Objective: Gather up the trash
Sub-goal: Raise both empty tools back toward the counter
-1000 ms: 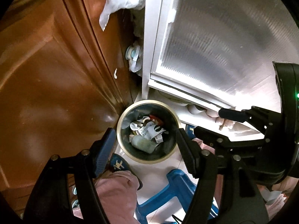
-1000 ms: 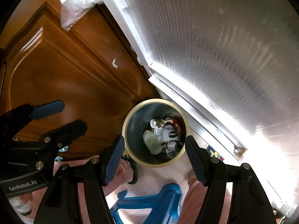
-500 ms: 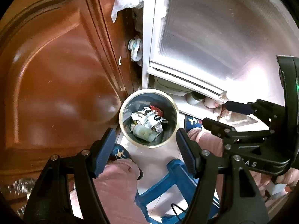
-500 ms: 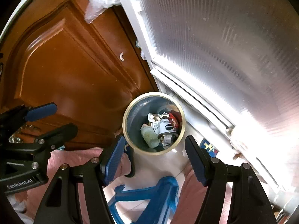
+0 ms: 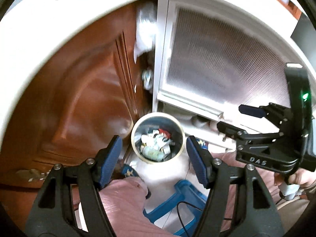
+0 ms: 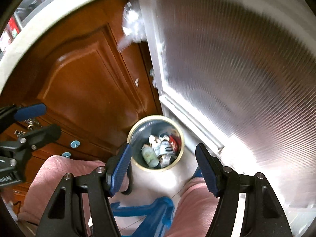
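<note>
A round grey trash bin with a pale rim [image 5: 181, 138] stands on the floor far below; it also shows in the right wrist view [image 6: 136, 128]. Inside lie crumpled wrappers [image 5: 156, 141], a pale green bottle [image 6: 149, 155] and a red scrap [image 6: 173, 139]. My left gripper [image 5: 153, 158] is open and empty, high above the bin. My right gripper [image 6: 163, 166] is open and empty, also high above it. The right gripper shows at the right of the left wrist view [image 5: 233, 118], and the left gripper at the left of the right wrist view [image 6: 39, 120].
A brown wooden door [image 5: 83, 98] stands left of the bin and a frosted ribbed panel in a white frame [image 6: 237, 79] to the right. A white plastic bag [image 6: 132, 29] hangs between them. A blue stool [image 5: 177, 201] and pink-clad legs [image 6: 75, 169] are below.
Both grippers have risen away from the bin, which looks smaller now. A white curved edge has come into view at the upper left. Both stay open and empty.
</note>
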{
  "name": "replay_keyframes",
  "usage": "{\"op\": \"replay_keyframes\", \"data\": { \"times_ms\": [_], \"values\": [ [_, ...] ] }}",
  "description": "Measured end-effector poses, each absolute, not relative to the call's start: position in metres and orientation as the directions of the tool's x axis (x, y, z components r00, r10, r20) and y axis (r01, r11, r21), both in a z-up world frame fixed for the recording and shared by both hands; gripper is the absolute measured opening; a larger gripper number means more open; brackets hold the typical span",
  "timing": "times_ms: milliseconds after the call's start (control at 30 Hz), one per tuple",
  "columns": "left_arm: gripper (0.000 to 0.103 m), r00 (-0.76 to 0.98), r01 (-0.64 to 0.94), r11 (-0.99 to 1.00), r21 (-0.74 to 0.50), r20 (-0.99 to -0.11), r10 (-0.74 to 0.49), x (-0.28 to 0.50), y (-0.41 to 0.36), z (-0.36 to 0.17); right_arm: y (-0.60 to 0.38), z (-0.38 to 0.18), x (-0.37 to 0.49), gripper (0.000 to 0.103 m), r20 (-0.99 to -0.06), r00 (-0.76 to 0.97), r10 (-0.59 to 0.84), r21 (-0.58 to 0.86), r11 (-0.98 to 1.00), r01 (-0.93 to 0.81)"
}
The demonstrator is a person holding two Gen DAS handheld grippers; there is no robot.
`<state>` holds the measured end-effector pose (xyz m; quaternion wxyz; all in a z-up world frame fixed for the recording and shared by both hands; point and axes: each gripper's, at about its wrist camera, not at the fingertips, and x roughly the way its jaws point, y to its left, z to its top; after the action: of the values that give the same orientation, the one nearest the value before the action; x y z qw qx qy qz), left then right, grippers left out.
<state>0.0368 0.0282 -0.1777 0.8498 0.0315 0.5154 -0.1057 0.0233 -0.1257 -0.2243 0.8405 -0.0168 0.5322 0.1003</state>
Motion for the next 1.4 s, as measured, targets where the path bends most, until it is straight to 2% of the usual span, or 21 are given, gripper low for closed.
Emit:
{"op": "replay_keyframes", "data": {
  "times_ms": [300,700,900,1133,1267,1400],
  "values": [
    [0.064,0.628,0.230,0.973,-0.036,-0.758,-0.177,0.017,0.033,-0.087,-0.109,-0.132,0.008,0.068,-0.812,0.558,0.170,0.043,0.971,-0.234],
    [0.070,0.771,0.244,0.970,0.001,-0.607,-0.193,0.027,0.043,0.017,-0.132,0.004,0.022,0.069,-0.662,0.701,0.265,0.134,0.962,-0.237],
    [0.070,0.817,0.215,0.976,0.044,-0.556,-0.155,0.057,0.043,0.058,-0.150,0.050,0.051,0.075,-0.633,0.724,0.274,0.158,0.961,-0.226],
    [0.070,0.815,0.238,0.971,0.035,-0.550,-0.180,0.124,0.040,0.088,-0.178,0.076,0.129,0.076,-0.649,0.722,0.239,0.145,0.971,-0.191],
    [0.070,0.787,0.275,0.961,0.043,-0.584,-0.199,0.180,0.028,0.090,-0.196,0.077,0.186,0.081,-0.667,0.705,0.239,0.168,0.971,-0.170],
    [0.070,0.739,0.323,0.946,0.021,-0.630,-0.239,0.246,0.010,0.080,-0.218,0.065,0.248,0.082,-0.677,0.701,0.222,0.190,0.974,-0.125]
  ]
}}
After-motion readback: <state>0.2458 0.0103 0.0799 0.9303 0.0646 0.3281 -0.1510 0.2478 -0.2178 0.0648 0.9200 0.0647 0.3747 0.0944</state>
